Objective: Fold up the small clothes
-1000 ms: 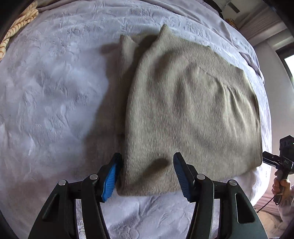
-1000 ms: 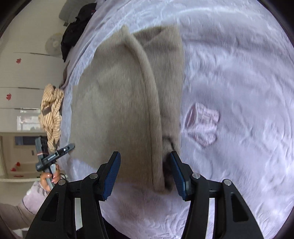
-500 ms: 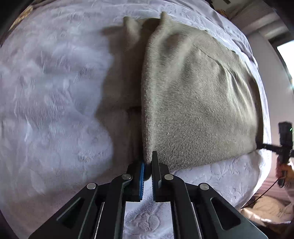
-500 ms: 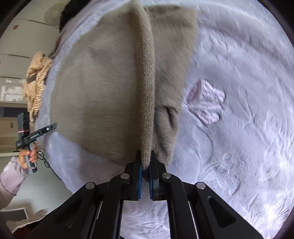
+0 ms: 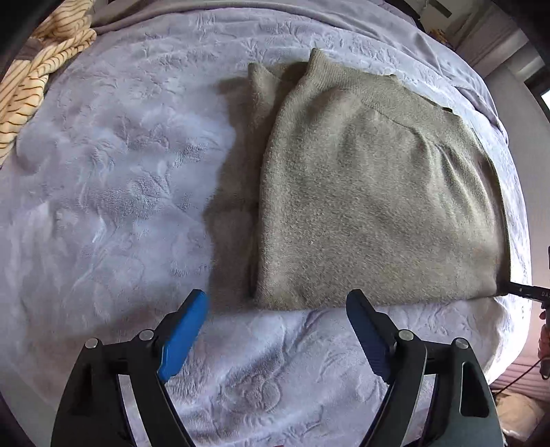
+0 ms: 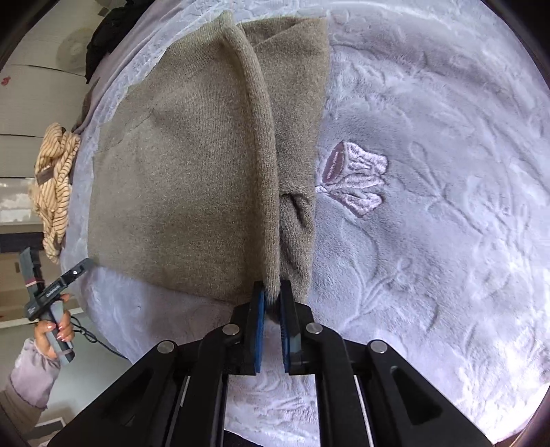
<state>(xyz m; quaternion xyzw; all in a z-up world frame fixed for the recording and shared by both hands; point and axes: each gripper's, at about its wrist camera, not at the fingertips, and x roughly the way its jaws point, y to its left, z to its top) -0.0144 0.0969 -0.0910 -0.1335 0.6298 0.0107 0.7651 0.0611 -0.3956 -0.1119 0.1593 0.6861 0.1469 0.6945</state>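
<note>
A grey-brown knit sweater (image 5: 378,189) lies folded lengthwise on the lavender fleece blanket (image 5: 103,172). A narrower layer sticks out along its left side. My left gripper (image 5: 276,297) hovers just before the sweater's near edge, its jaws wide and still opening, with nothing pressed between the blue pads. In the right wrist view the sweater (image 6: 189,172) shows a raised fold ridge running toward me. My right gripper (image 6: 271,292) pinches the near end of that ridge between its pads, and its jaws are starting to open.
A cream striped garment (image 5: 34,68) is bunched at the bed's far left corner. An embroidered motif (image 6: 354,178) marks the blanket (image 6: 447,206) right of the sweater. A dark garment (image 6: 110,31) lies at the far edge. A hand (image 6: 55,330) holds the other gripper beyond the bed's side.
My left gripper closed on the sweater's near corner, then let go and drew back with its jaws wide. My right gripper closed on the fold ridge and still has it.
</note>
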